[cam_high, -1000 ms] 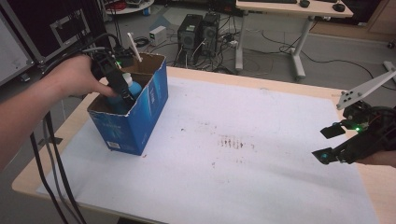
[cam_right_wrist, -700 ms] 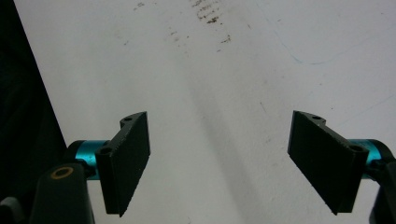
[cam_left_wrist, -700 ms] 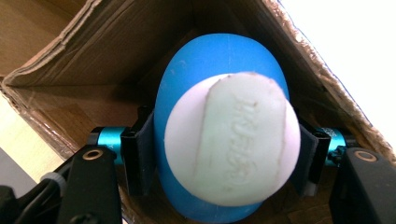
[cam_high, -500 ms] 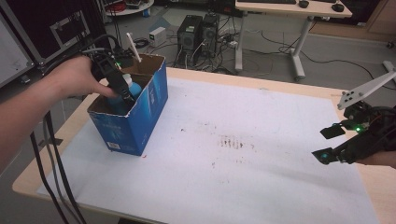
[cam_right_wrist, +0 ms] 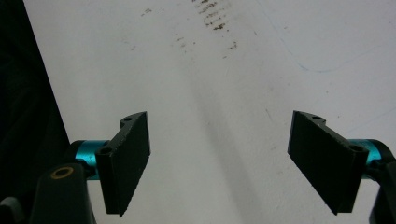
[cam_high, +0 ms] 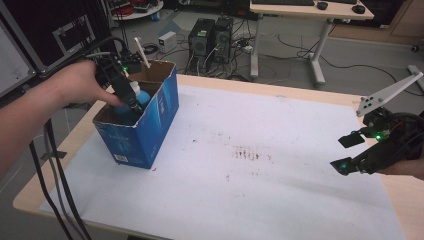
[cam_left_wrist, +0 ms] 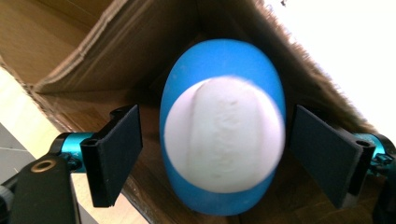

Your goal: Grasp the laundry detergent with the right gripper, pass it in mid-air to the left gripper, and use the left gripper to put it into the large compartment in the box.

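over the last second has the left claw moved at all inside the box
No. The left claw keeps the same spot against the box rim, open around the blue and white object.

White paper sheet (cam_high: 260, 175) with dark brown smudges (cam_high: 250, 153) covering the wooden table (cam_high: 50, 175), computer towers (cam_high: 212, 35) and tangled cables (cam_high: 240, 50) on the floor behind, white-legged desk (cam_high: 320, 40) beyond.
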Demonstrator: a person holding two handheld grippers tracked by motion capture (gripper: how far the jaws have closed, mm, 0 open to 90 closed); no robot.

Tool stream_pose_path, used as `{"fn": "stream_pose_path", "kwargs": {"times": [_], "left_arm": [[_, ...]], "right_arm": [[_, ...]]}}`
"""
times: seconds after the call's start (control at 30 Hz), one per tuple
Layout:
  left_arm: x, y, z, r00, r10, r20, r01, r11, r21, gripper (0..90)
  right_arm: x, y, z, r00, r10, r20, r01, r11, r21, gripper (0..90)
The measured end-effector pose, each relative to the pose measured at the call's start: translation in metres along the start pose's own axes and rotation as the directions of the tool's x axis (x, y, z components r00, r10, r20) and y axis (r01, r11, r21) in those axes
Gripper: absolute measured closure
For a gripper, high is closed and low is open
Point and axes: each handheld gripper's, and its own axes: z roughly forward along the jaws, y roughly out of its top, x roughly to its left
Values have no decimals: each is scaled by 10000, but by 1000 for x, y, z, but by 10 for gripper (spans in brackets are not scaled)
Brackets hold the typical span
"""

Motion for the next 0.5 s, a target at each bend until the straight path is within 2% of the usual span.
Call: {"fn": "stream_pose_path", "kwargs": {"times": [0.2,0.33,0.37,0.43,0.47,0.5], "left_arm": [[-6,5,-21,9989,350,-308,-355,9993,-141,179],[-12,11,-41,9959,634,-645,-665,9967,-469,179],[-12,11,-41,9959,634,-645,-665,9967,-469,179],[-20,19,-57,9918,1022,-765,-1072,9921,-653,178],[-20,19,-57,9918,1022,-765,-1072,9921,-653,178],[-28,26,-66,9886,1341,-689,-1395,9870,-798,179]], "right_arm": [[1,1,-2,10000,-65,-22,65,9999,-145,207],[2,1,-4,10000,-88,-38,87,9998,-154,207],[2,1,-4,10000,-59,-57,58,9998,-193,206],[2,1,-5,10000,6,-42,-7,9998,-200,206],[3,0,-5,10000,-2,-95,-1,9997,-254,206],[3,0,-5,9999,51,-122,-55,9996,-279,206]]}}
